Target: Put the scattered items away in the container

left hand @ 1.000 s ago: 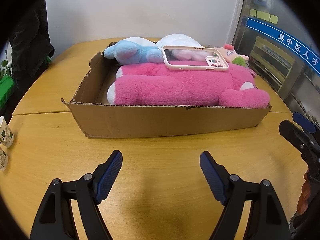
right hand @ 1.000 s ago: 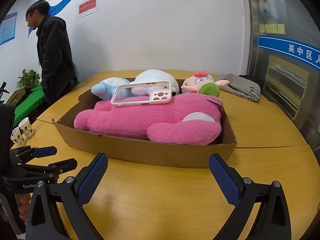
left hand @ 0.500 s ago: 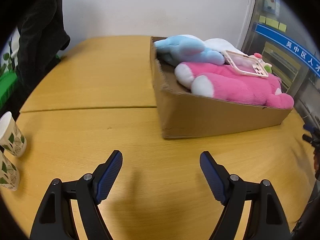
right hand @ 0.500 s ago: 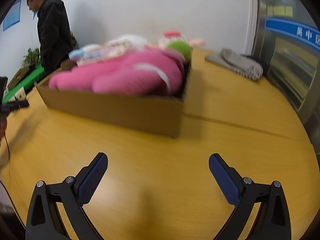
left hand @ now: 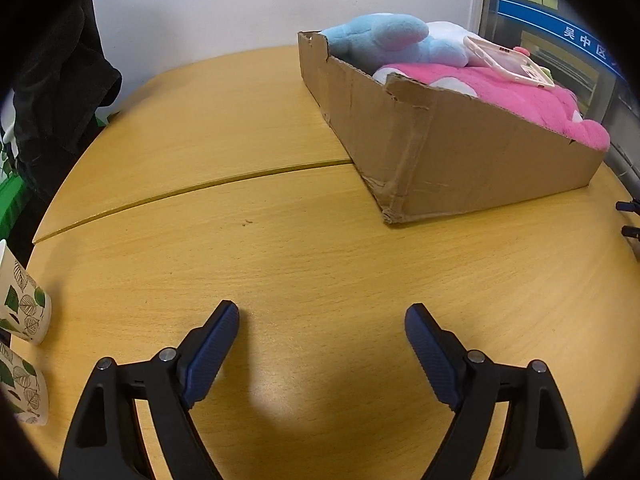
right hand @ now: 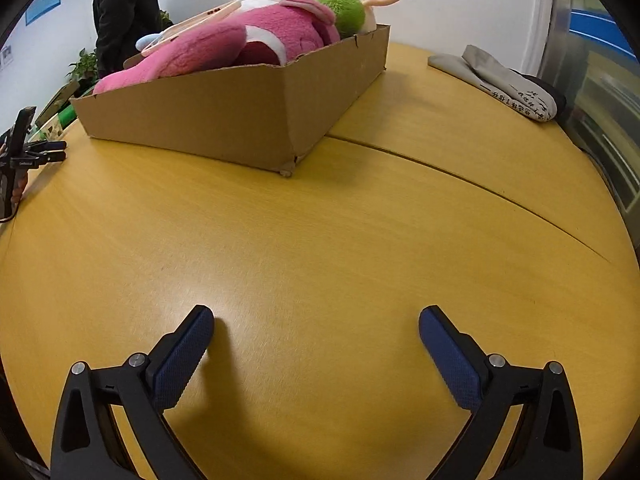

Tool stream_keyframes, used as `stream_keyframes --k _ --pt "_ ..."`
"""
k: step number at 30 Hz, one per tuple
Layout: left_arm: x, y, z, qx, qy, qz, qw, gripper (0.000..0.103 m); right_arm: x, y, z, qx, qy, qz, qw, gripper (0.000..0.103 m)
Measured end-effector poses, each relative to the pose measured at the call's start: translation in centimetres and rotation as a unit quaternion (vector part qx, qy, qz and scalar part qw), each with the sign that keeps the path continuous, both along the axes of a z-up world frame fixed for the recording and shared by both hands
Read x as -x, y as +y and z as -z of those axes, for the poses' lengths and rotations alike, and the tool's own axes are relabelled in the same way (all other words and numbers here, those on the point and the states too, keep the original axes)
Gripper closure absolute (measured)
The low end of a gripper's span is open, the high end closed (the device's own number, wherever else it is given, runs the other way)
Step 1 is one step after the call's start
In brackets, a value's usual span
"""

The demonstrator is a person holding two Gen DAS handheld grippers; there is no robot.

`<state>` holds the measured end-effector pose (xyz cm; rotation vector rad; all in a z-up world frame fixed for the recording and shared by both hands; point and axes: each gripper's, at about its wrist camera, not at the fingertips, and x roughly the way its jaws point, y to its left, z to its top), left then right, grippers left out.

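1. Where the table (left hand: 280,248) lies bare before the left gripper (left hand: 322,320), two leaf-printed cups (left hand: 24,304) are seen at the left edge; nothing is found between the jaws, which are opening wide.
2. The right gripper (right hand: 316,322) is likewise held wide over bare wood, with nothing gripped and nothing in its way.
3. The box (left hand: 460,160) is set on the table, well apart from both grippers; it is filled by a pink plush (left hand: 520,96), a blue plush (left hand: 380,38) and a phone case (left hand: 508,64) laid on top. A green-headed toy (right hand: 346,10) is seen at its far end.
4. A grey pouch (right hand: 508,80) is left on the table beside the box, in the right view.
5. Compared with a second ago, the box is now seen from its corners instead of its long side, and farther off; the left jaws are spread wider.
6. The table is yellow wood, split by a seam (left hand: 192,190). A white wall, a glass door and a person in black (right hand: 120,8) are seen behind.
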<state>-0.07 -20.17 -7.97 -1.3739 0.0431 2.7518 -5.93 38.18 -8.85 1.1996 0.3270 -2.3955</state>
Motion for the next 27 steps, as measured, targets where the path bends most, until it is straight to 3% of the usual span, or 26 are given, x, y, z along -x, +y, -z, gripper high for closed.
stream_keyframes --k 1,2,13,21,27 --pt "0.2 -0.3 0.1 0.002 -0.005 -0.005 1.0 0.001 0.1 0.1 -0.1 0.0 0.0 0.002 1.0 0.0" --pt "0.4 -0.6 0.1 0.002 -0.008 -0.011 0.9999 0.0 0.2 0.1 -0.2 0.0 0.0 0.003 1.0 0.0" --pt "0.3 -3.0 0.1 0.001 -0.011 0.015 0.9998 0.0 1.8 1.6 -0.2 -0.002 0.002 -0.052 0.999 0.0" --pt "1.0 -5.0 0.1 0.001 -0.011 0.029 0.9995 0.0 3.3 3.5 0.0 -0.003 0.001 -0.059 0.998 0.0" --pt "-0.5 -3.6 0.2 0.003 -0.007 0.031 0.9995 0.0 4.1 3.8 0.1 -0.004 0.001 -0.071 0.997 0.0"
